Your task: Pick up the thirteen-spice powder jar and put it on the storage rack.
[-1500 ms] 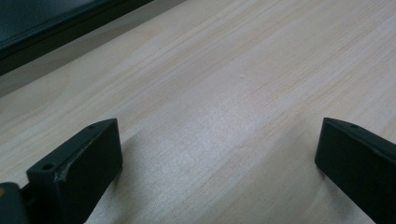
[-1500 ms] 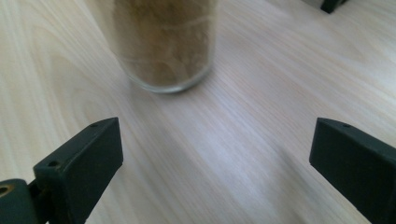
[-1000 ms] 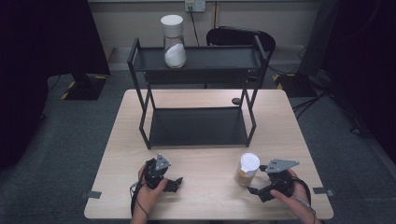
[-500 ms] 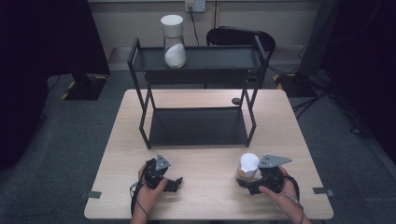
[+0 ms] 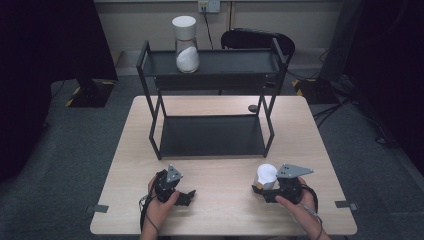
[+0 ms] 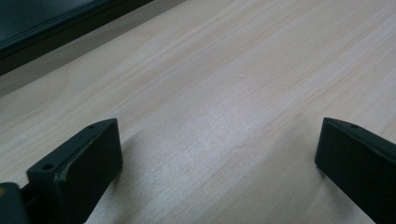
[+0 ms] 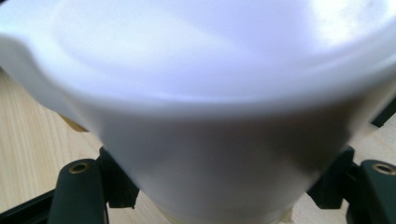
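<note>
Right tool (image 5: 261,189): its jaws have just been closing and now clamp the white-lidded jar (image 5: 267,176) low on its body, one jaw on each side.
Jar: stands upright on the counter (image 5: 225,210), just ahead of the right tool; in the right gripper view its white lid (image 7: 201,70) looms close above the jaws.
Left tool (image 5: 187,196): jaws wide apart, nothing between them, bare counter (image 6: 224,93) beneath.
Writing: no readable label or brand on the jar.
Room: open counter between the two tools; the black two-tier rack (image 5: 212,135) stands well ahead of both, carrying another white-lidded jar (image 5: 186,44) on top.
</note>
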{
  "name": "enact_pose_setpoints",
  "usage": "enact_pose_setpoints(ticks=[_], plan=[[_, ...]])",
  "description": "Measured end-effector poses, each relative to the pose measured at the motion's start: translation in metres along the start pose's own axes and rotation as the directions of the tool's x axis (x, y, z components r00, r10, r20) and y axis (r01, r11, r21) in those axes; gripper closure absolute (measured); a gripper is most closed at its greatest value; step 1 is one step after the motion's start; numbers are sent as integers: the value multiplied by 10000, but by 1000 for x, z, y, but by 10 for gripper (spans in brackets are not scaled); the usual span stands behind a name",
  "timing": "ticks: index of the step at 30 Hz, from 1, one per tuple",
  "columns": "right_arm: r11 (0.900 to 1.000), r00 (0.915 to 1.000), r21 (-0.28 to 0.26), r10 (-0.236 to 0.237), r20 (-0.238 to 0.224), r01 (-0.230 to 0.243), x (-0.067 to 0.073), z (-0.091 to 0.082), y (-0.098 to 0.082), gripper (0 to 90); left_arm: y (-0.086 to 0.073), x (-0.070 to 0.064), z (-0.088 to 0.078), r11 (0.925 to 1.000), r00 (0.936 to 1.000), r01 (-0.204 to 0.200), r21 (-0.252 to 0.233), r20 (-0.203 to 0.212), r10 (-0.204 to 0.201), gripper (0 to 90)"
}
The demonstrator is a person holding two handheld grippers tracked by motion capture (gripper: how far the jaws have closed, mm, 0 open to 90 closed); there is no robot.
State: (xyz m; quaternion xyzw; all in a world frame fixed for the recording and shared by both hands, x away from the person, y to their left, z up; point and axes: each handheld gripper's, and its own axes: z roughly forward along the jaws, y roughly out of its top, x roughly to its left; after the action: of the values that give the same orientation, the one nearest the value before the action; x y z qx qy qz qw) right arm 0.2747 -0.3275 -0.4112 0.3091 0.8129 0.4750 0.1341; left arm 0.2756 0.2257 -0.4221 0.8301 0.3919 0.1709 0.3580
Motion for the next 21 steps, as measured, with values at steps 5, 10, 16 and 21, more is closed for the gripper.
enact_pose_setpoints(ticks=[5,10,16,21], plan=[[9999,10000,154,-7,24,7,0,0,5,282,0,0,0,10000,10000,2,2,2,-2,0],[9993,9997,349,-171,152,165,3,6,15,284,0,0,0,10000,10000,3,-2,1,-3,0],[9995,9998,311,-65,181,59,6,16,26,286,0,0,0,10000,10000,2,0,2,-2,0],[9997,9999,236,98,118,-101,3,24,39,289,0,0,0,10000,10000,-2,2,3,2,0]])
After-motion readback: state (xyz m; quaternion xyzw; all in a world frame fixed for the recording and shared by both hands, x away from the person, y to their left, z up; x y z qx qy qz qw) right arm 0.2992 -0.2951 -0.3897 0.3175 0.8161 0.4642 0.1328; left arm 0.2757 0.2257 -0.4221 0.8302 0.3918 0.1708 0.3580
